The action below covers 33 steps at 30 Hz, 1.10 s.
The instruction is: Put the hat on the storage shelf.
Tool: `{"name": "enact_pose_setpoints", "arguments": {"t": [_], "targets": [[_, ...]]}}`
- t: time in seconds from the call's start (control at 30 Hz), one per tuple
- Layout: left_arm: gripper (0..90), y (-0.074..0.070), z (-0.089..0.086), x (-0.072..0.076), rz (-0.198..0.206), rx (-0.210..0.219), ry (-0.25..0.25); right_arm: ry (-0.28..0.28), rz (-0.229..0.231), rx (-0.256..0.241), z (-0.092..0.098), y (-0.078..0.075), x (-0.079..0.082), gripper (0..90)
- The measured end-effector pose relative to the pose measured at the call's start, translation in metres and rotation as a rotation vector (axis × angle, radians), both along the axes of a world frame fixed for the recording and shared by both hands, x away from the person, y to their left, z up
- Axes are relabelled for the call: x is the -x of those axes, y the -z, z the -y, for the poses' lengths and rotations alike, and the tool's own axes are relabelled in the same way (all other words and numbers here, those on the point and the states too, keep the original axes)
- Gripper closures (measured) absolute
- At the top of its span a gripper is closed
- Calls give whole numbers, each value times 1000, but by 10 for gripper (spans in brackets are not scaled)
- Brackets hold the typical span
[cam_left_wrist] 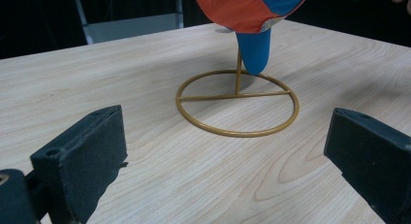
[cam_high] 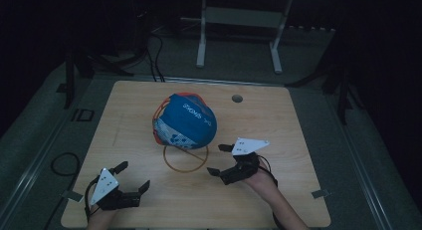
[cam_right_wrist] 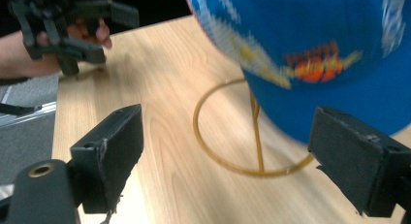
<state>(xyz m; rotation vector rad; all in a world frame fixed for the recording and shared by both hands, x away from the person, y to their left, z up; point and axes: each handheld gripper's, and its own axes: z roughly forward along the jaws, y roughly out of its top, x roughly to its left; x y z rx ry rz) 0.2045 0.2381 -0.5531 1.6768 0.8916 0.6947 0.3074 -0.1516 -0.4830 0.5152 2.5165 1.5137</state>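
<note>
A blue cap [cam_high: 185,121] with orange trim and white print hangs on a gold wire stand with a ring base [cam_high: 185,159] in the middle of the wooden table [cam_high: 278,115]. My left gripper [cam_high: 132,177] is open near the front left edge, well short of the ring base [cam_left_wrist: 237,105]; the cap's blue strap [cam_left_wrist: 253,52] hangs above it. My right gripper [cam_high: 219,159] is open just right of the stand, its jaws on either side of the ring [cam_right_wrist: 242,136] and below the cap [cam_right_wrist: 315,54]. Neither gripper holds anything.
A round cable hole [cam_high: 237,98] sits at the table's back right. A white frame stand [cam_high: 239,28] and dark cables [cam_high: 154,56] lie on the floor behind the table. The other hand with its gripper [cam_right_wrist: 68,25] appears far off in the right gripper view.
</note>
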Motion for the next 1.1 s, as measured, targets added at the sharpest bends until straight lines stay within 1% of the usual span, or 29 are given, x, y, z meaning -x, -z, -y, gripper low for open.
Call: {"name": "enact_pose_setpoints", "arguments": {"t": [0.17,0.37,0.4,0.47,0.53,0.6,0.63,0.67,0.7,0.8,0.83,0.87,0.93,1.03,1.1], "targets": [[19,0,0,0,0,1,1,6,-12,7,9,19,2,127],[19,1,1,0,-2,-1,4,9,-30,25,19,37,4,129],[19,1,1,0,-4,-3,5,7,-38,30,21,40,4,129],[19,2,2,0,-3,1,8,6,-39,50,23,46,6,129],[19,2,2,0,-4,-7,10,10,-48,62,25,51,6,129],[19,2,2,0,-6,-7,9,17,-53,66,29,56,6,129],[19,2,2,0,-6,-7,9,17,-53,66,29,56,6,129],[19,2,2,0,-8,-6,8,31,-53,76,34,60,6,133],[19,3,2,0,-10,-7,8,33,-55,77,36,61,5,133],[19,4,1,-1,-10,-7,7,44,-68,83,43,66,5,133],[19,4,1,-1,-10,-7,7,44,-68,83,43,66,5,133],[19,4,1,-1,-12,-9,1,55,-71,84,49,69,5,134],[19,5,0,-1,-15,-8,0,60,-70,83,53,71,4,135],[19,5,0,-1,-18,-6,2,68,-74,81,55,73,3,137],[19,5,1,-1,-19,-7,3,66,-69,87,55,73,3,137]]}}
